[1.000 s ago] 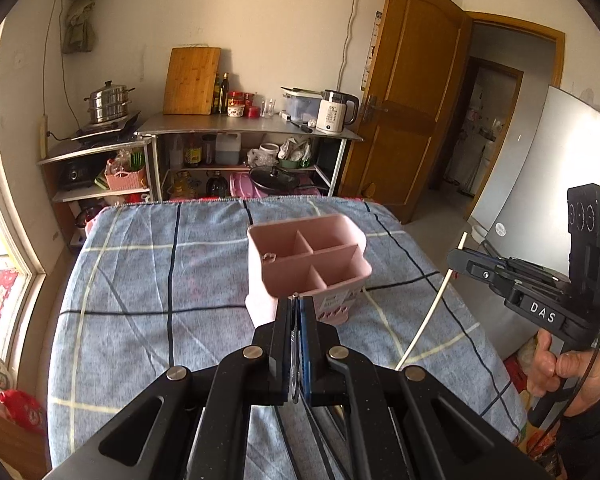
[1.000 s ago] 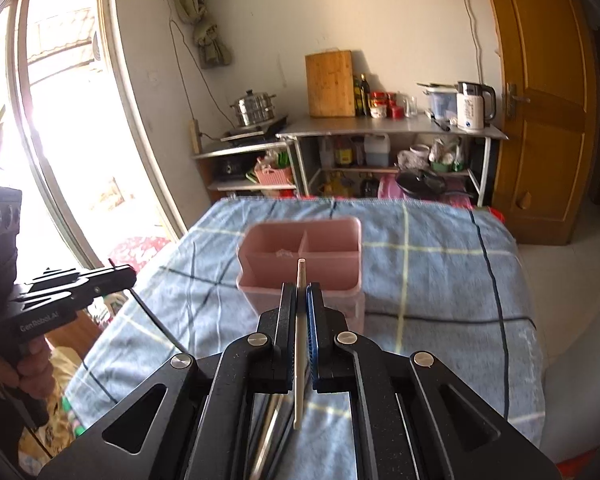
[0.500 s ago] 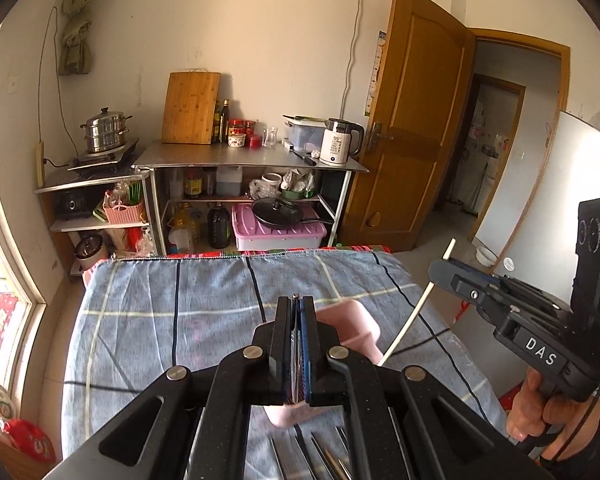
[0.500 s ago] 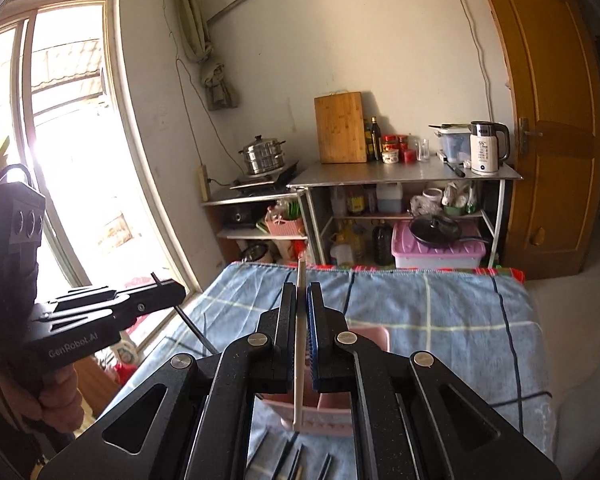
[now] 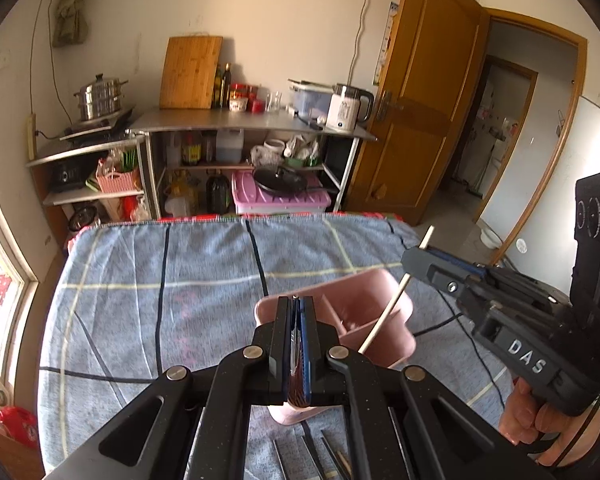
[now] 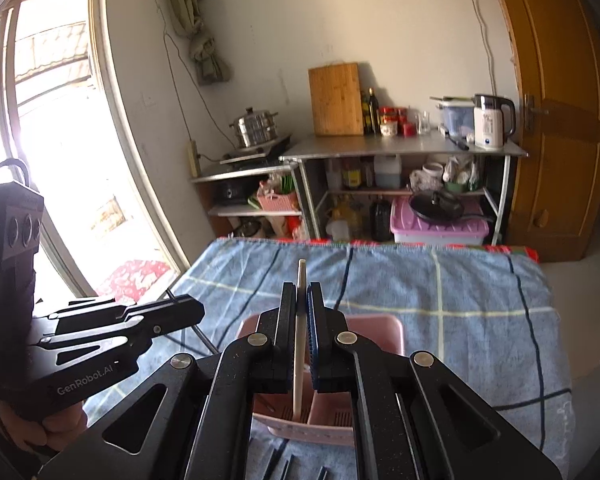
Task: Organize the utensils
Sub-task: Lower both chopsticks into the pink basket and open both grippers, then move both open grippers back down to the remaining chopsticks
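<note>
Your right gripper (image 6: 299, 308) is clamped on a pale chopstick (image 6: 299, 344); your left gripper (image 5: 296, 320) is clamped on a dark one (image 5: 296, 364). The pink utensil caddy (image 5: 364, 312) sits just below both, loose chopsticks (image 5: 324, 456) lying nearer you.

Both grippers now stand farther back from the pink organizer (image 5: 364, 312) than one second ago. In the left wrist view the organizer was ahead of the jaws, in the middle of the counter (image 5: 140, 288); now it lies low in the picture, partly behind the left gripper (image 5: 297, 320), near the near edge of the counter. Loose utensils (image 5: 324, 456) on the cloth at the near edge come into view; they were not visible one second ago. The shelves and the far edge of the counter show more fully than before. In the right wrist view the organizer (image 6: 380, 332) has sunk below the right gripper (image 6: 301, 304), and the tip of the pale chopstick (image 6: 300, 320) now points over the cloth beyond it, not over the compartments.
</note>
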